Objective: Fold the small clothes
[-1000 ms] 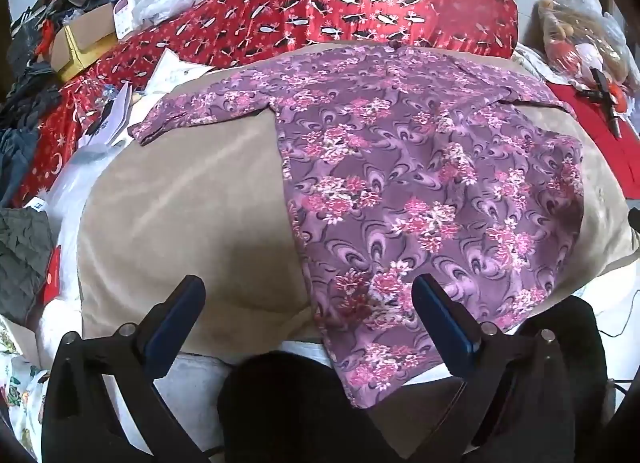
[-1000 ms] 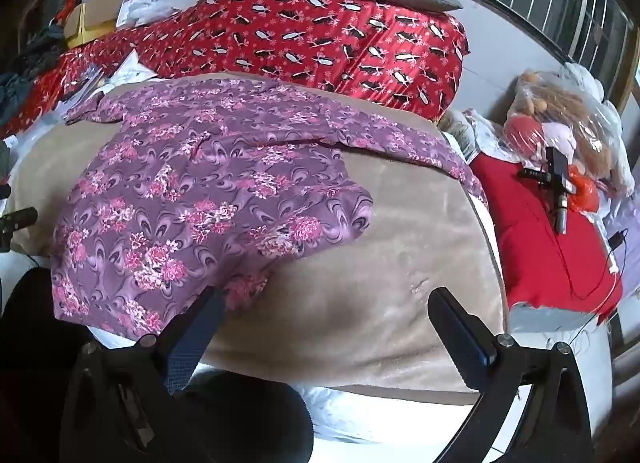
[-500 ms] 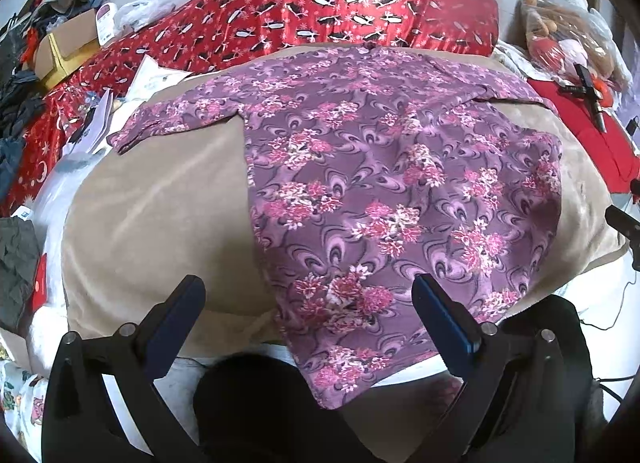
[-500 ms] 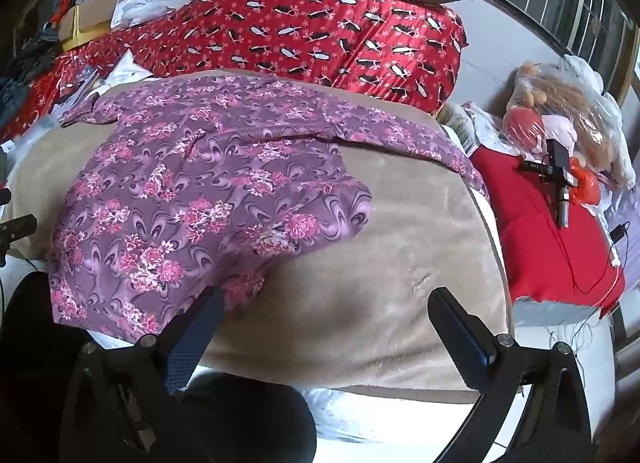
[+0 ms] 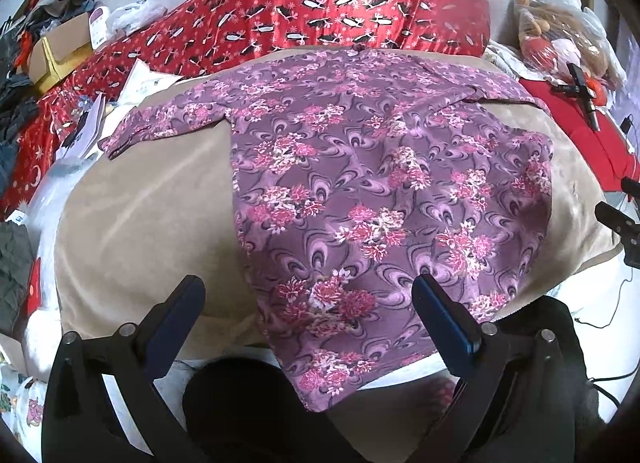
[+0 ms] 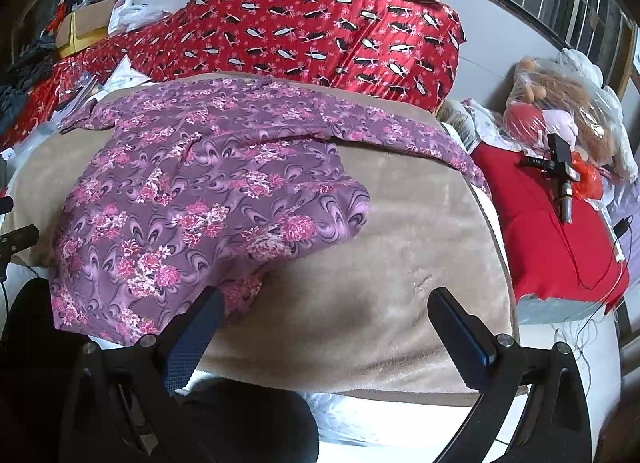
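Purple floral blouse (image 5: 360,191) lies spread flat on the beige blanket (image 5: 152,215), sleeves out, its hem hanging over the near edge. Left gripper (image 5: 308,303) and right gripper (image 6: 324,311) hover spread wide, empty.

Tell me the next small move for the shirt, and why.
Probably lower the open left gripper onto the purple floral shirt hem hanging off the tan blanket. Both grippers are open and empty, and the shirt lies unfolded, sleeves spread.

Behind your tan blanket (image 6: 360,295) lies a red patterned quilt (image 6: 320,35); right of the blanket, a bagged plush toy (image 6: 560,103).
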A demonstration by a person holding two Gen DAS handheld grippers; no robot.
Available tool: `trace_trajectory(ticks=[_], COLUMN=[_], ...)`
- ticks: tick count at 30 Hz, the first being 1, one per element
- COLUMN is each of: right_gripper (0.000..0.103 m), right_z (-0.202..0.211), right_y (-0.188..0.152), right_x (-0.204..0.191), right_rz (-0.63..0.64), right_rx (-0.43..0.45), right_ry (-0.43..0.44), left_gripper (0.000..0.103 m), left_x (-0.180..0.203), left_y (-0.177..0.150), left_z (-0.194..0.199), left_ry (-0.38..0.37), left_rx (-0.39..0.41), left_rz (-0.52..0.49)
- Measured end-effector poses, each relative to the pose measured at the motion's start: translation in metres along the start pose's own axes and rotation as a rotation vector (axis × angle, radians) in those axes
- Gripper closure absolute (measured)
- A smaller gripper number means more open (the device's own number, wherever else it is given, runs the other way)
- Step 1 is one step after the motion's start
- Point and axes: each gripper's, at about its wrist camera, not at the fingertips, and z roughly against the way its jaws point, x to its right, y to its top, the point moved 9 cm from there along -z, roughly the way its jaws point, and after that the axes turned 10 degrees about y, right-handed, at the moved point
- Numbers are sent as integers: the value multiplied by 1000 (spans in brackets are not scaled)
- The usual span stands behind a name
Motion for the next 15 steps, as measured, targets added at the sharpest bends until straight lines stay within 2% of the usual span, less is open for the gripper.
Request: trace_trajectory(ticks=[15], right_gripper=[2], right_z=[2], right_y=[0], right_x=[0], right_rz=[-5], right_rx=[8], right_ry=[15], left_gripper=[0], left_x=[-3], left_y=[0], left_z=[-2], left_ry=[1], left_rx=[-5], left_rz=[-1])
